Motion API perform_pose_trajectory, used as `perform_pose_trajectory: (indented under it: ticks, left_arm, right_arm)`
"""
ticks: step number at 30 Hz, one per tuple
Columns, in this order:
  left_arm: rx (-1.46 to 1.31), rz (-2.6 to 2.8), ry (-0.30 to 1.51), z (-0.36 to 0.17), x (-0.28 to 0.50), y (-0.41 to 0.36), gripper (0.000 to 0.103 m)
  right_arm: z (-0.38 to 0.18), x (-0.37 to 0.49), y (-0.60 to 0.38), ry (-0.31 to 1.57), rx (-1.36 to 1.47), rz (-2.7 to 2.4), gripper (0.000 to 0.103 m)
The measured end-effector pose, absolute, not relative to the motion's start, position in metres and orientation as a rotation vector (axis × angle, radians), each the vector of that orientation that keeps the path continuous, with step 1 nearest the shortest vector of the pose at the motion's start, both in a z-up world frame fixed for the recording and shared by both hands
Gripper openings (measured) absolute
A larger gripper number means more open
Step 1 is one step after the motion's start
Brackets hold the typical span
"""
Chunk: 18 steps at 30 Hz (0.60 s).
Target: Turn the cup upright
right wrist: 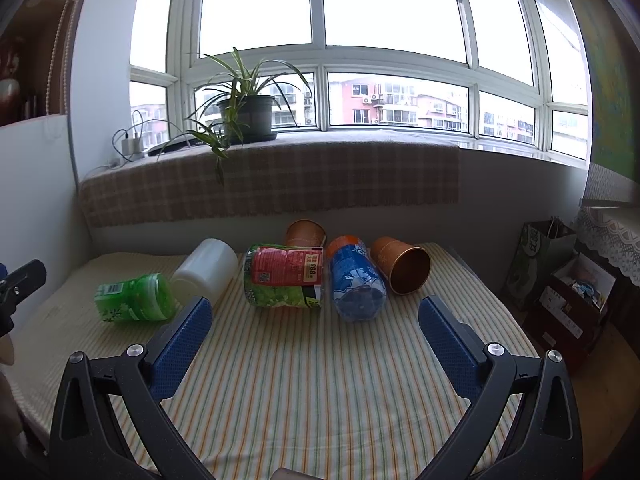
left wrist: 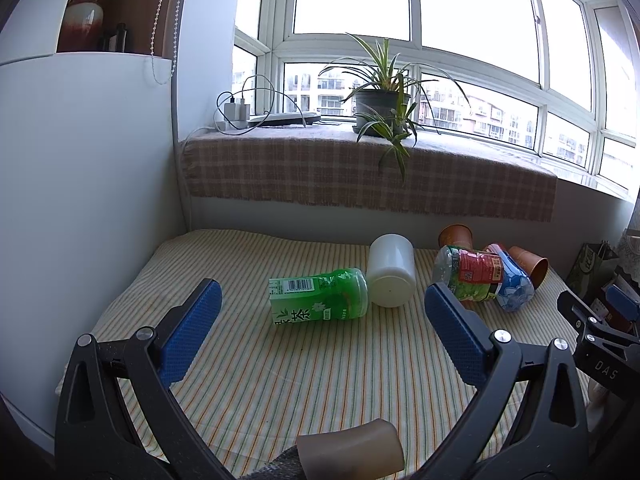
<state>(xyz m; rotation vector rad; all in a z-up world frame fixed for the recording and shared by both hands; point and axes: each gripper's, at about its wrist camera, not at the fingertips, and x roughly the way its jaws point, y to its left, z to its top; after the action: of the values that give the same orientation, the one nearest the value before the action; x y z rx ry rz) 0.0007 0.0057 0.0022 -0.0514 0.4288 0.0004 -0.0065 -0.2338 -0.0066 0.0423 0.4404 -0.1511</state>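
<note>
Several cups lie on their sides on a striped tablecloth (right wrist: 320, 380). A white cup (left wrist: 391, 270) (right wrist: 208, 268) lies beside a green cup (left wrist: 320, 296) (right wrist: 134, 298). To their right lie a red-and-green cup (right wrist: 286, 276) (left wrist: 468, 276), a blue cup (right wrist: 356, 284) (left wrist: 512, 280) and an orange cup (right wrist: 402, 266) (left wrist: 530, 266). A second orange cup (right wrist: 306, 234) (left wrist: 456, 236) lies behind them. My left gripper (left wrist: 320, 312) is open and empty, short of the green cup. My right gripper (right wrist: 316, 326) is open and empty, short of the red-and-green and blue cups.
A plaid-covered windowsill (right wrist: 280, 176) with a potted plant (right wrist: 246, 118) and chargers (left wrist: 236, 114) runs behind the table. A white cabinet (left wrist: 80, 200) stands at the left. Bags and boxes (right wrist: 568, 292) sit on the floor at the right.
</note>
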Motion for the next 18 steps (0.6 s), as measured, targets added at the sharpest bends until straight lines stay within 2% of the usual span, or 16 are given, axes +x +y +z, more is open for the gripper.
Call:
perform_pose_trajectory:
  ticks: [18]
  left_arm:
    - [-0.05,0.001,0.427,0.0018,0.0004,0.0055,0.103]
  right_arm:
    - [-0.0085,-0.0054,-0.2337,0.449,0.043,-0.149,0.103]
